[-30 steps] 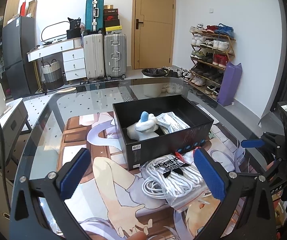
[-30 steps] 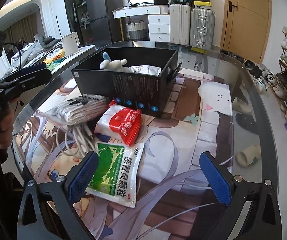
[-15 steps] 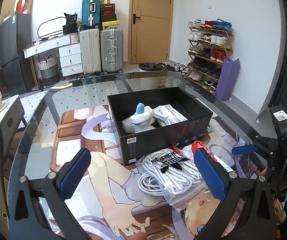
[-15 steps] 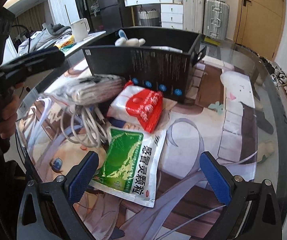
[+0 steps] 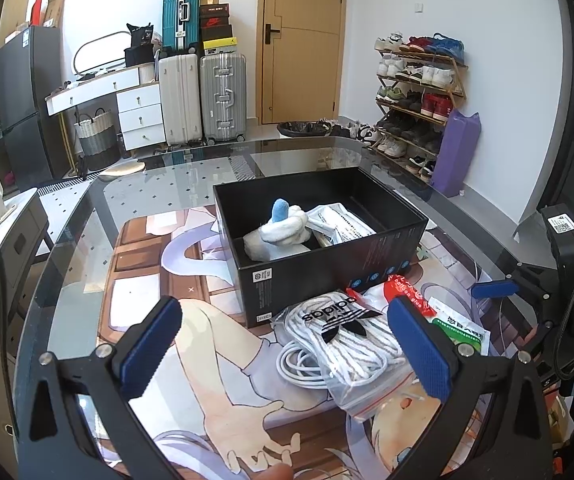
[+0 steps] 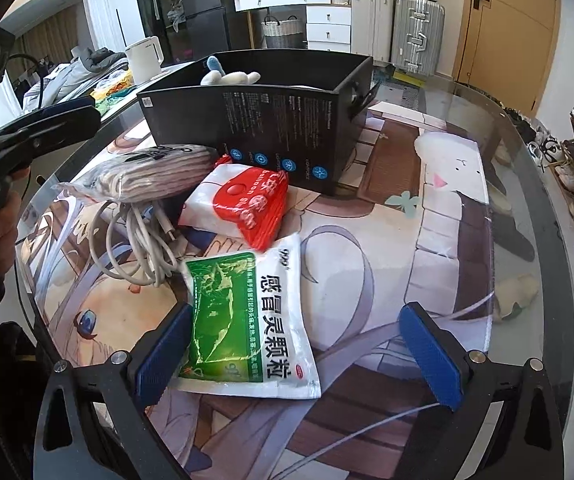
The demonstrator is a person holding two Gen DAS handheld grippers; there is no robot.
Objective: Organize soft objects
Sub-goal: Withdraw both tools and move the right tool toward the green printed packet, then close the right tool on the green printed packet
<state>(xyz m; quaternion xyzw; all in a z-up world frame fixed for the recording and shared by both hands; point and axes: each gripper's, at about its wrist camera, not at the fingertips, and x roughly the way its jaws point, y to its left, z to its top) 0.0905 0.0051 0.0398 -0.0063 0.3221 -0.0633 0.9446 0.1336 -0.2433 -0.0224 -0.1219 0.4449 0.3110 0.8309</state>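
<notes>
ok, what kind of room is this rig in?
Most likely a lived-in home, near the entry: a wooden shoe rack full of shoes, upright hard-shell suitcases beside a tan door, and a glass-topped table with a black cardboard box.

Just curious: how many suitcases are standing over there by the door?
3, all left of the wooden door: a cream suitcase and a silver suitcase side by side on the floor, and a teal suitcase upright behind them. Others may be hidden behind.
</notes>
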